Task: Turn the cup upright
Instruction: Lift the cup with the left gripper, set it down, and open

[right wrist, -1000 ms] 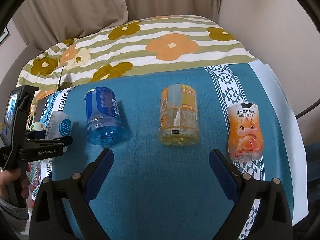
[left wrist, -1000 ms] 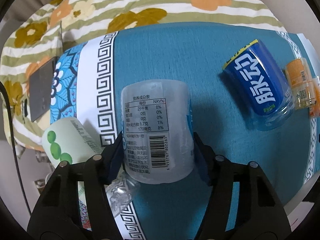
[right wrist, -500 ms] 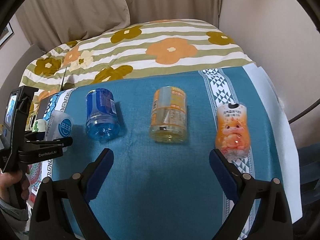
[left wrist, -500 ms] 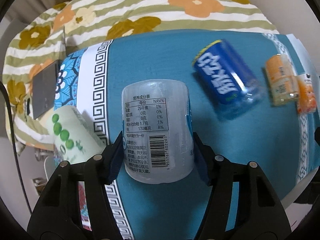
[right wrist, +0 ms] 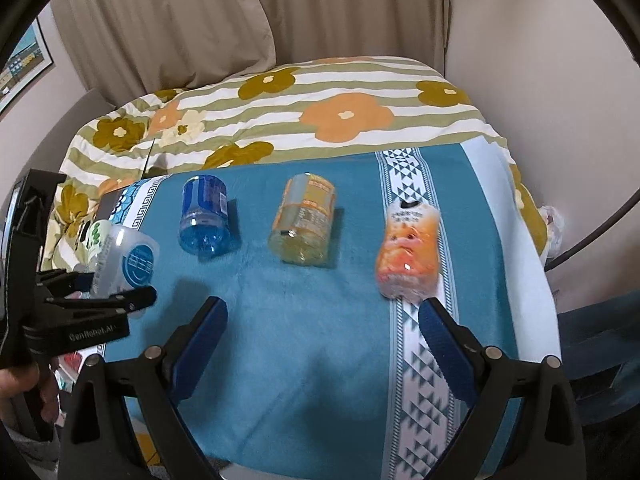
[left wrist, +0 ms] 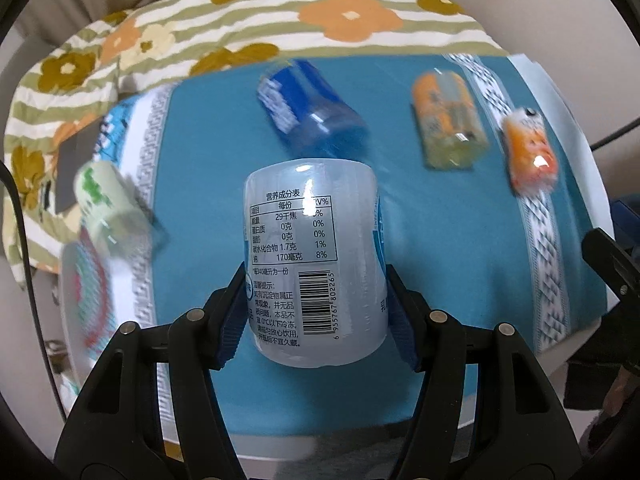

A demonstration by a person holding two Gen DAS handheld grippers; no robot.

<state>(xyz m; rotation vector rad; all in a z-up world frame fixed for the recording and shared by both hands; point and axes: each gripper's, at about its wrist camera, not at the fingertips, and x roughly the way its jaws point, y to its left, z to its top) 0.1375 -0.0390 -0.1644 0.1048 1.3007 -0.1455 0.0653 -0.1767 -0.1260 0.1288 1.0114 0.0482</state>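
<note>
My left gripper (left wrist: 316, 304) is shut on a clear frosted cup (left wrist: 316, 256) with a white nutrition label and barcode, holding it lifted above the teal cloth (left wrist: 460, 248). In the right wrist view the same cup (right wrist: 124, 258) shows at the far left, tilted in the left gripper (right wrist: 100, 300). My right gripper (right wrist: 322, 334) is open and empty above the cloth's front part (right wrist: 312, 320).
A blue cup (right wrist: 205, 214), a yellow-orange cup (right wrist: 304, 218) and an orange cartoon-printed cup (right wrist: 408, 252) lie on their sides in a row. A green-dotted cup (left wrist: 106, 204) lies at the left. A floral striped blanket (right wrist: 340, 92) lies behind; a wall stands at right.
My left gripper has lifted and swung the clear cup rightwards, so the other cups have shifted left in its view. The right gripper has risen and tilted slightly.
</note>
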